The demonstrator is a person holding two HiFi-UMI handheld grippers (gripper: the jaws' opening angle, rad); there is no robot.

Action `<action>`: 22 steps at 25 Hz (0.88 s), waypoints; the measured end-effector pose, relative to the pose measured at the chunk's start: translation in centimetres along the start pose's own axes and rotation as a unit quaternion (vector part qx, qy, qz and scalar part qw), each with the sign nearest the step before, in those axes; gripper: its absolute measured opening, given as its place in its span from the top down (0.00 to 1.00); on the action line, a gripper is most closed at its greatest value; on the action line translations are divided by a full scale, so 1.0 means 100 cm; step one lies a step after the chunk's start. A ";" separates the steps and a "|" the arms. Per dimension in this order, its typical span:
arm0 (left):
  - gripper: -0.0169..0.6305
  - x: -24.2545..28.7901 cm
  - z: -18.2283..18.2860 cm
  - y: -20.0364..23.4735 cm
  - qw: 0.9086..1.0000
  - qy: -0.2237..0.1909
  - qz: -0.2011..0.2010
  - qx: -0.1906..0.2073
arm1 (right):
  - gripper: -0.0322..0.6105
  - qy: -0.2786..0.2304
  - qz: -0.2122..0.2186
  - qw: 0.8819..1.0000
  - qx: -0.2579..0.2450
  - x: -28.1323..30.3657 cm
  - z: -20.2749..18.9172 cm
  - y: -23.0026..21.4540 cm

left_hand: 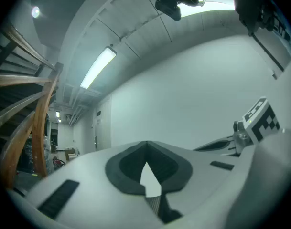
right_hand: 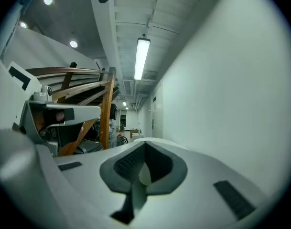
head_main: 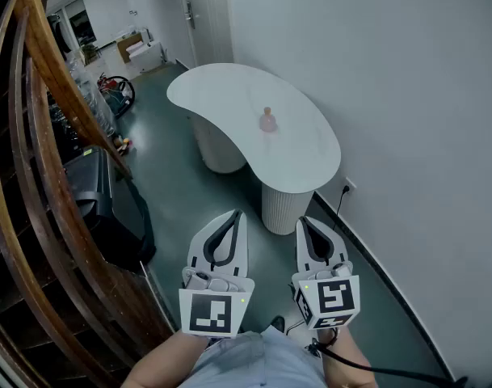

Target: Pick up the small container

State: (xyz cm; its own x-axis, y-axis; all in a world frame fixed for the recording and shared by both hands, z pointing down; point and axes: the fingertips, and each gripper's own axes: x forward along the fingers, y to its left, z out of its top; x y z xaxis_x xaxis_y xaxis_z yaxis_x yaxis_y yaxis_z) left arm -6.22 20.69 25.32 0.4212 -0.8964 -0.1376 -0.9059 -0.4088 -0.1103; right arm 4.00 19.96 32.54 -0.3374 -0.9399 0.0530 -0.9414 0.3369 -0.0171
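Observation:
The small container (head_main: 267,120) is a pinkish bottle-shaped thing standing upright near the middle of a white kidney-shaped table (head_main: 229,95), far ahead of both grippers. My left gripper (head_main: 236,214) is held low in front of me, its jaws closed tip to tip with nothing between them. Beside it my right gripper (head_main: 304,220) is shut and empty as well. In the left gripper view the left gripper (left_hand: 146,143) points at the bare wall. In the right gripper view the right gripper (right_hand: 145,144) points down the corridor. Neither of these two views shows the container.
A curved wooden stair railing (head_main: 35,136) runs along the left. The white wall (head_main: 407,95) on the right carries a socket (head_main: 348,187) with a cable. The table stands on two ribbed white pedestals (head_main: 284,206). A dark bag and box (head_main: 96,188) sit left of the floor strip.

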 end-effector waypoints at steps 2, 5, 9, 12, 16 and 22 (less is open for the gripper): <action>0.97 0.002 0.001 -0.002 1.000 -0.002 -0.001 -0.001 | 0.95 -0.007 0.001 1.000 -0.004 0.000 0.002 -0.003; 0.97 0.004 0.001 -0.006 1.000 -0.004 -0.002 -0.002 | 0.95 -0.009 0.000 1.000 -0.006 -0.001 0.001 -0.008; 0.97 0.006 -0.003 -0.016 1.000 0.001 -0.002 -0.005 | 0.95 0.002 0.004 1.000 -0.001 -0.008 -0.006 -0.016; 0.97 0.007 -0.005 -0.025 1.000 0.004 -0.005 0.004 | 0.95 0.002 0.021 1.000 0.013 -0.011 -0.011 -0.019; 0.97 0.009 -0.012 -0.028 1.000 0.014 0.004 0.011 | 0.95 0.021 0.033 0.999 0.014 -0.009 -0.026 -0.023; 0.97 0.006 -0.030 -0.021 0.999 0.036 0.024 0.011 | 0.95 0.024 0.044 0.998 0.029 0.001 -0.037 -0.027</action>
State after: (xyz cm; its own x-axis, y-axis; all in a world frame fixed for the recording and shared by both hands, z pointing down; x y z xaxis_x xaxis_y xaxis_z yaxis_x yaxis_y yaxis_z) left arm -4.21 20.46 28.38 0.3722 -0.9254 -0.0713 -0.9236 -0.3617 -0.1275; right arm 6.49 19.13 36.32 -0.4204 -0.9023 0.0954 -0.9066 0.4138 -0.0824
